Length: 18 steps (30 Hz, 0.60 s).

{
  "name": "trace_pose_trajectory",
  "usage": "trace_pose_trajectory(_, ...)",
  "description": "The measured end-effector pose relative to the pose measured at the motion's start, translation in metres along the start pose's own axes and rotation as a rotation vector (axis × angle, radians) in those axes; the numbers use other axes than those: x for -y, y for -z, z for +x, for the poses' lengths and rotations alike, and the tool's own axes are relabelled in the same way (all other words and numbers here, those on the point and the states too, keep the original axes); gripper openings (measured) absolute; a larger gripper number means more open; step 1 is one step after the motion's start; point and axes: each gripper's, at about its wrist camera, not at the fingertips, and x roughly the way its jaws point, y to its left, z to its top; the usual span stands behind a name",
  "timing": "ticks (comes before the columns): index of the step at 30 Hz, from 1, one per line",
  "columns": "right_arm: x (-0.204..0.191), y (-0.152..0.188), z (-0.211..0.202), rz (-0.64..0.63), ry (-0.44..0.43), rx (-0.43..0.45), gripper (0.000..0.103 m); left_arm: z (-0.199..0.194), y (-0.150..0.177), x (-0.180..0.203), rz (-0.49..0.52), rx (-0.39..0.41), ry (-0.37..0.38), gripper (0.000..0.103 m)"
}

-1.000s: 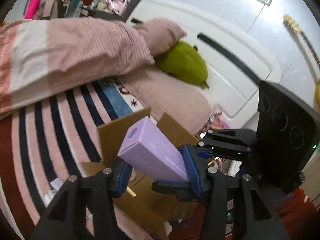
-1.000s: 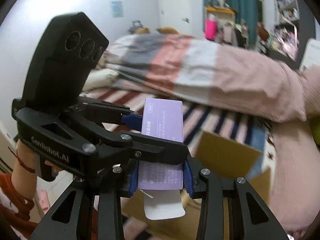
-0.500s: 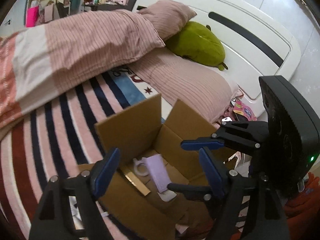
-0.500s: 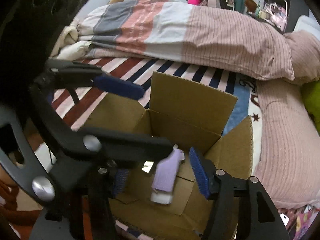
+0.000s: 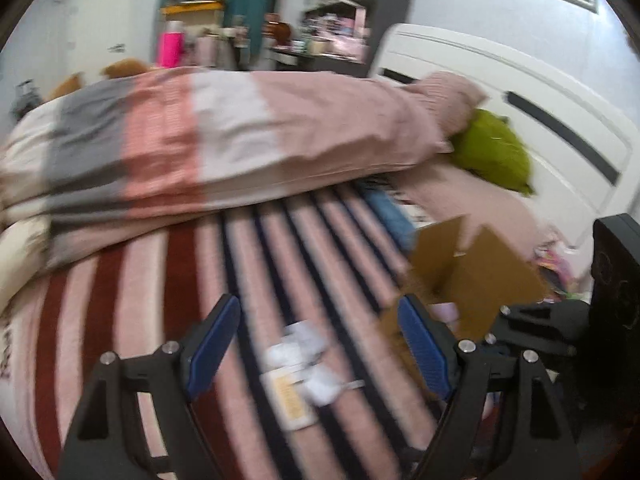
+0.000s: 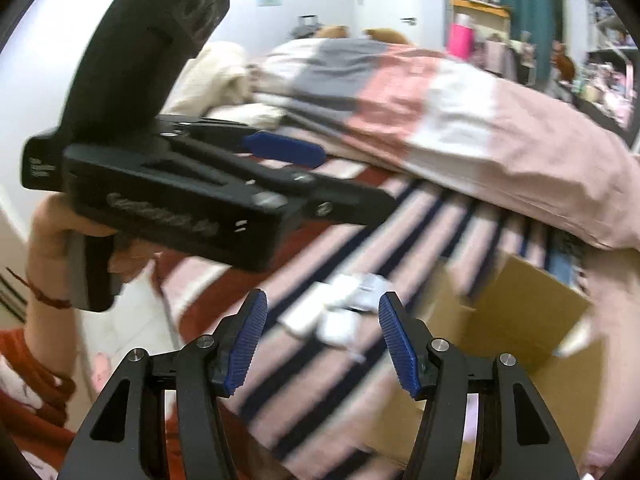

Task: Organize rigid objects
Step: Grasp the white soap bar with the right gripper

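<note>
While both hang spread and empty, left gripper (image 5: pixel 320 344) and right gripper (image 6: pixel 322 336) overlook white packets (image 6: pixel 340 312).

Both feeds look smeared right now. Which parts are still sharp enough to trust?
Left wrist view: the left claw is crisp and open, while the small white items, striped bedspread and cardboard box are motion-blurred. Right wrist view: the right claw is sharp and open; the items, box and left gripper body are smeared. Fisheye bends both edges.
</note>
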Motion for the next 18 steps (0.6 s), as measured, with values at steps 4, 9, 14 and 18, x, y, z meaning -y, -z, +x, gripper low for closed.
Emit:
trace_pose_trajectory(4, -0.016, 0.010, 0.055, 0.050, -0.092, -0.059, 0.055, 0.007, 0.038, -0.034, -0.043, -0.016, -0.036, 0.079)
trace_pose_trajectory(9, 0.005, 0.051, 0.127, 0.258, -0.080, -0.168, 0.055, 0.025, 0.084, -0.070, -0.162, -0.033, -0.027, 0.079)
trace_pose_trajectory(14, 0.028, 0.084, 0.176, 0.453, -0.036, -0.187, 0.055, 0.035, 0.113, -0.084, -0.215, -0.058, -0.015, 0.079)
trace_pose_trajectory(18, 0.025, 0.080, 0.184, 0.465, 0.004, -0.145, 0.054, 0.031, 0.120, -0.090, -0.254, -0.049, 0.017, 0.079)
